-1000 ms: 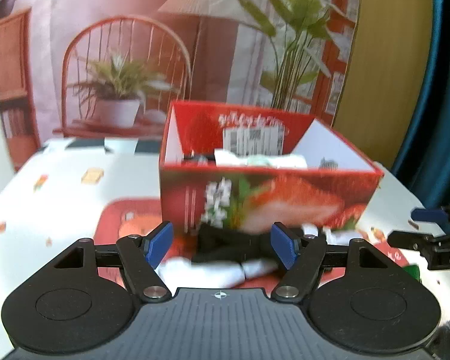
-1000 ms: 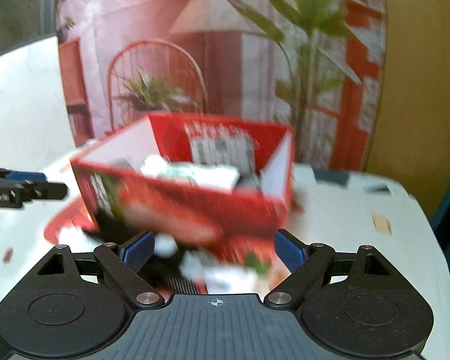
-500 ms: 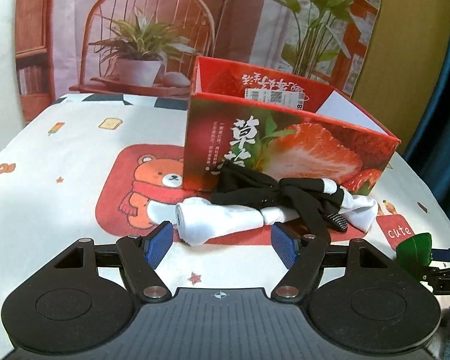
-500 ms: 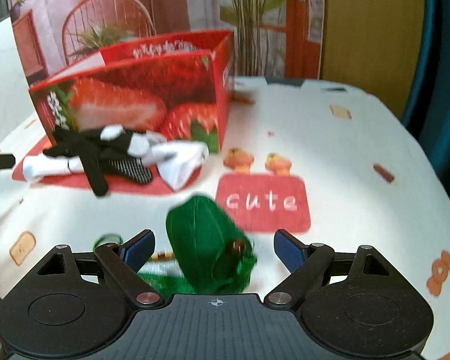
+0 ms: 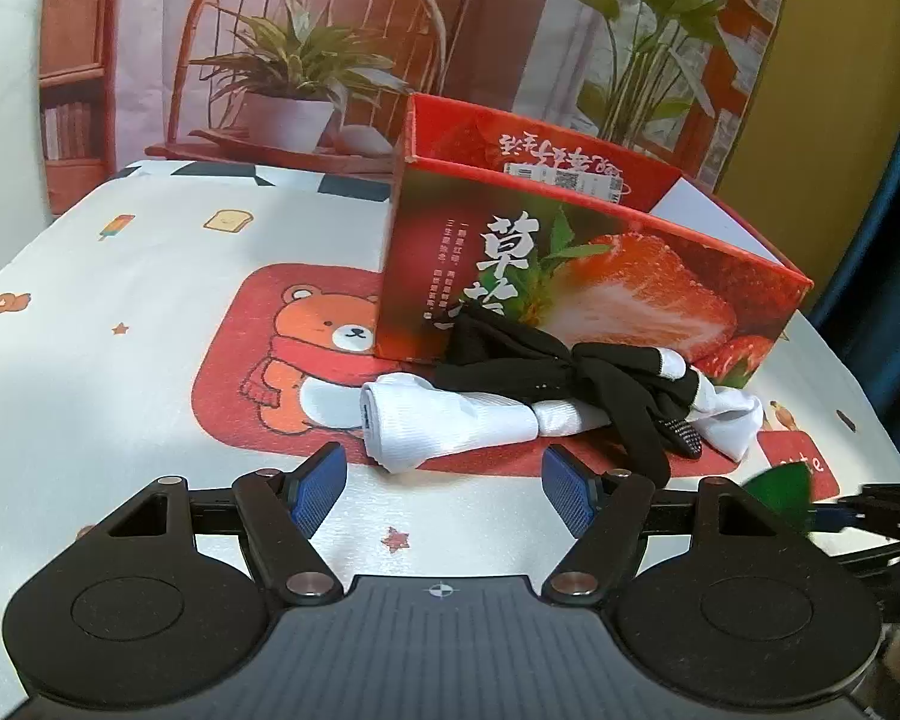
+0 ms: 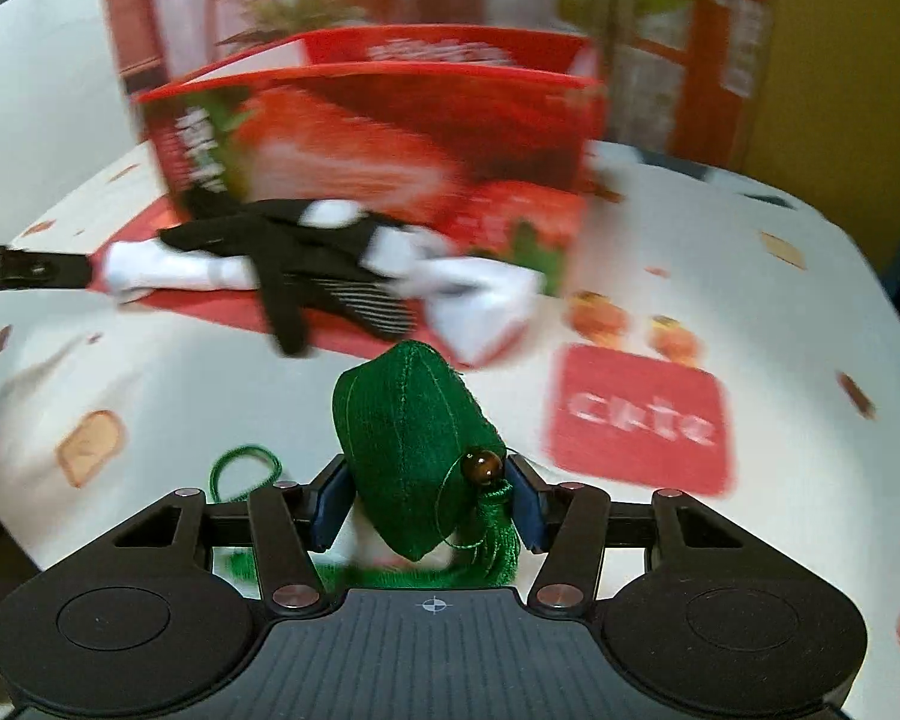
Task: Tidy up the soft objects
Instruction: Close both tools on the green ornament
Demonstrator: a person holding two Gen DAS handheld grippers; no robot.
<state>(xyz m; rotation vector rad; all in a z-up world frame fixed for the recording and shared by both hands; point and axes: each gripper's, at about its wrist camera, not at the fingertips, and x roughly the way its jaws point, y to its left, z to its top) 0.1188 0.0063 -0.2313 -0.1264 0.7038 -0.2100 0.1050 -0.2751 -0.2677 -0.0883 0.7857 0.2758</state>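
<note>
A green stitched pouch (image 6: 408, 444) with a brown bead and a tassel lies on the tablecloth between the jaws of my right gripper (image 6: 429, 504). The jaws are closing and their blue pads touch its sides. In the left wrist view only a corner of the pouch (image 5: 780, 492) shows, at the right edge. A rolled white sock (image 5: 444, 426) tangled with a black sock (image 5: 570, 366) lies against the front of the red strawberry box (image 5: 570, 276). My left gripper (image 5: 444, 492) stands open just short of the white sock, with nothing between its pads.
The box (image 6: 390, 138) is open at the top, with a white label on its far inner wall. The table wears a white cloth (image 5: 150, 372) with a red bear patch and a red "cute" patch (image 6: 639, 414). A printed backdrop stands behind the table.
My right gripper came down over the green pouch and its jaws narrowed around it. My left gripper sank from box height to just above the table in front of the socks.
</note>
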